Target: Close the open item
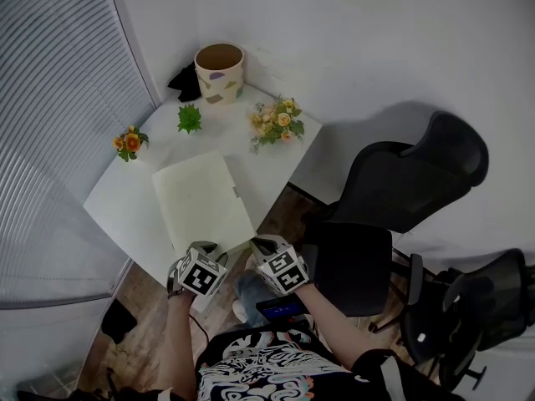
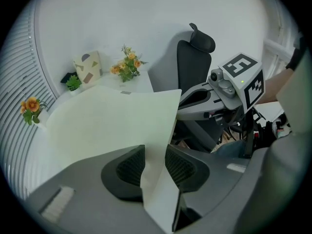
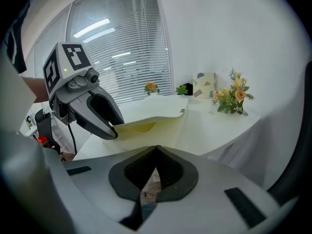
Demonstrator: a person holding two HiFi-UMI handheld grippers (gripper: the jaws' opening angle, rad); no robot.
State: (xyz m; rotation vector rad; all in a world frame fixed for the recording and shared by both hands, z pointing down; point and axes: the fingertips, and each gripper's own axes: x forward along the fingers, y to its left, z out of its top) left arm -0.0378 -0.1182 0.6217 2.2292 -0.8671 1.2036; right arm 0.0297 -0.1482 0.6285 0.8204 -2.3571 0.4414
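The pale folder [image 1: 203,200] lay on the white desk [image 1: 117,211], near its front edge, with the near corner of its cover lifted off the yellow inside. That corner stood loosely between the parted jaws of the left tool [image 2: 155,165], released rather than pinched. The right tool [image 3: 156,152] hung just beside it, off the desk's edge, clenched on nothing. Behind stood a speckled pot [image 1: 220,72] and flowers [image 1: 276,122].
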